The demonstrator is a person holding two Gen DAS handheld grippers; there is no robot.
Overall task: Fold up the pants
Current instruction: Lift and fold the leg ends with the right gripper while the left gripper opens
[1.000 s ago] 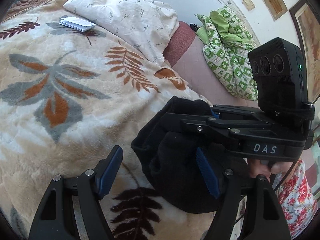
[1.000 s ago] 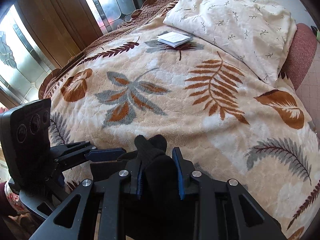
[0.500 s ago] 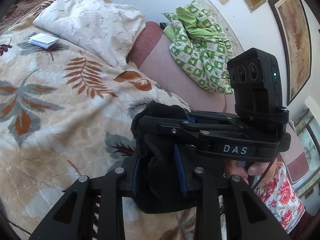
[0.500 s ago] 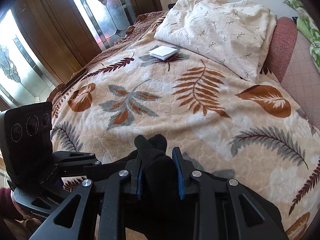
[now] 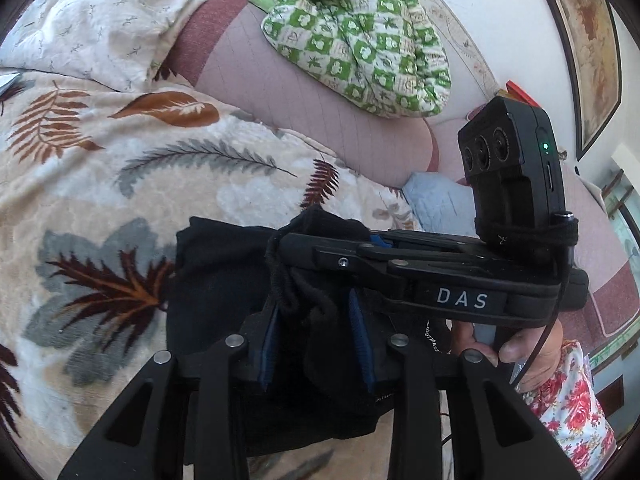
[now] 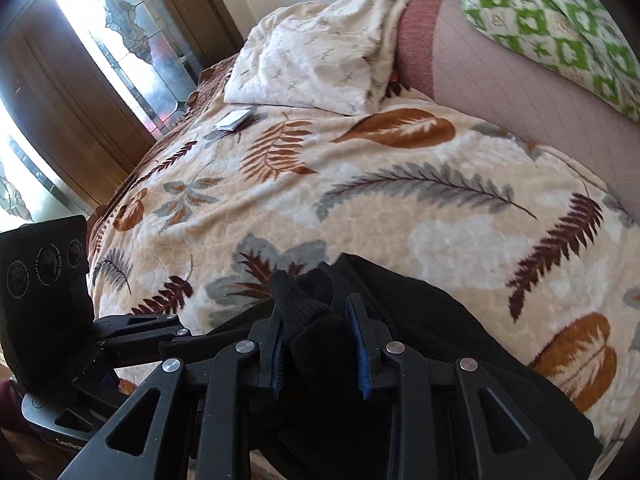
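Your black pants [image 5: 216, 276] lie bunched at the near edge of the bed's leaf-print blanket [image 5: 100, 184], so crumpled that you cannot tell which way their long axis runs. Your left gripper [image 5: 316, 344] has its jaws clenched on a dark fold, and your right gripper [image 6: 320, 344] pinches a knitted cuff end that pokes up between its blue pads. The two tools sit close together, each crossing the other's view. Only your right view shows the small white booklet [image 6: 234, 119] near the pillow [image 6: 316, 68]; only your left view shows the framed picture [image 5: 588, 40] and your hand [image 5: 520, 352]. The green-checked cloth [image 5: 360, 36] appears in both.
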